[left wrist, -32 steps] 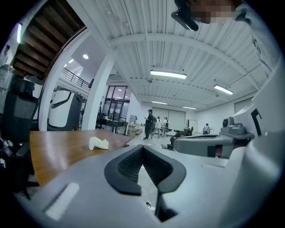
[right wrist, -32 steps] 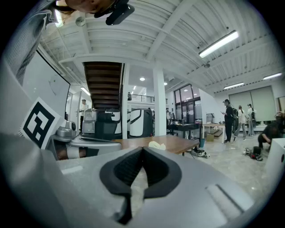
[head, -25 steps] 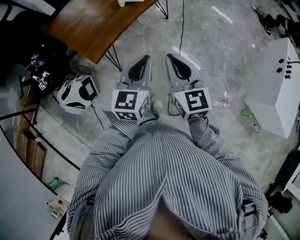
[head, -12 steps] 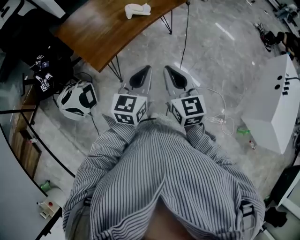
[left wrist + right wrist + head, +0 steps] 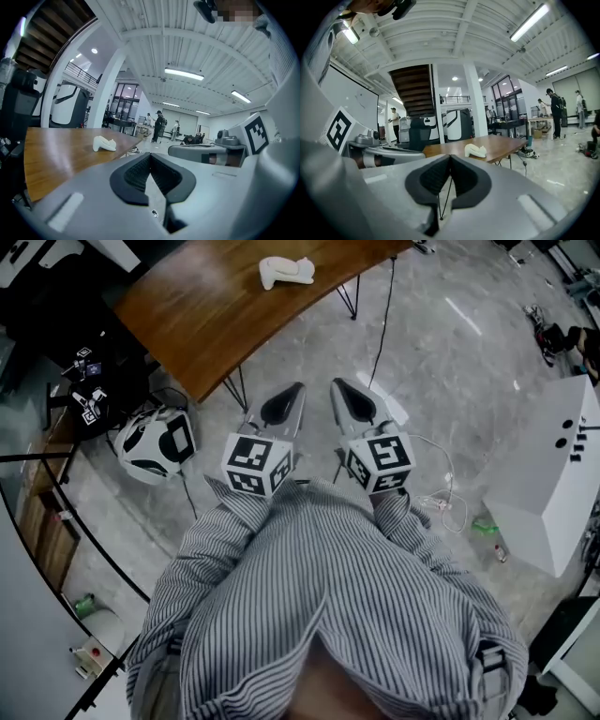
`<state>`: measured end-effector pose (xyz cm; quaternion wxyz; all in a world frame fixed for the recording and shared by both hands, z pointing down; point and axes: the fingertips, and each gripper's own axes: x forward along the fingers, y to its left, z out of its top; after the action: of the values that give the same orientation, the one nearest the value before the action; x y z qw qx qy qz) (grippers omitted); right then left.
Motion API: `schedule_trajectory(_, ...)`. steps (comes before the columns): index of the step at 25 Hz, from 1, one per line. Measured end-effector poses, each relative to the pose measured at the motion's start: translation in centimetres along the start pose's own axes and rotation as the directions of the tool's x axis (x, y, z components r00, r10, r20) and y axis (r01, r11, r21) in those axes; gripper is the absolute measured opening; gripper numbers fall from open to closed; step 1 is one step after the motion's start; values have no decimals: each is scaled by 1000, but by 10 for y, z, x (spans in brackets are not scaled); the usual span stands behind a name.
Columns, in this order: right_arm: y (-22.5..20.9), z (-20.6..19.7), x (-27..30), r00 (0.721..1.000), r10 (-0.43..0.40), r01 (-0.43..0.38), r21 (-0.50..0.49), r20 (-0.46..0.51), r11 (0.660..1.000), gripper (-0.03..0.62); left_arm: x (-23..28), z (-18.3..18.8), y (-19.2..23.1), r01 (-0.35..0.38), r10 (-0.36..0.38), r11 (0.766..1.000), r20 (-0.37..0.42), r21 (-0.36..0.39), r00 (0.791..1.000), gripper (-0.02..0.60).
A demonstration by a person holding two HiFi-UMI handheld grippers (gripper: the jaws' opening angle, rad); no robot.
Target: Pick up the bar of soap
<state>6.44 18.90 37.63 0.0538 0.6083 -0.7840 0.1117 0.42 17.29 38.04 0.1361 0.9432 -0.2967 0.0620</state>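
Table and soap drawn nearer, left gripper and right gripper fingers together, empty

shirt: grey-white stripes | left hand-held gripper: grey, black pads | right hand-held gripper: likewise

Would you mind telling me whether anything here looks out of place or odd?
Only floor clutter: a white-and-black helmet-like object lies near the wooden table legs, and a loose white cable and a small green item lie to the right. Nothing looks spilled or damaged.
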Motion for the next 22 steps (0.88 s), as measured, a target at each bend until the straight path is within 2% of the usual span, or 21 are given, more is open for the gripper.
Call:
schedule_trajectory(3, -17, 7, 45, 1000, 28, -28, -30, -4, 999, 2, 33, 7, 38, -11, 11, 1000, 0, -14, 1000, 0)
schedule_trajectory(6, -42, 23, 97, 999, 50, -50, -48, -2, 998, 2, 72, 22, 75, 12, -12, 1000, -7, -24, 1000, 0)
schedule_trajectory(14, -92, 75, 225, 999, 41, -42, -71, -18, 997, 2, 153, 84, 176, 5, -4, 998, 27, -57, 1000, 0)
schedule_trajectory(17, -100, 80, 260, 998, 49, -51, -74, -39, 996, 2, 176, 84, 200, -3, 3, 997, 5, -81, 1000, 0)
schedule_trajectory(22, -108, 59, 291, 987, 86, -97, -82, -132, 992, 2, 201, 66, 220, -2, -6, 989, -51, -148, 999, 0)
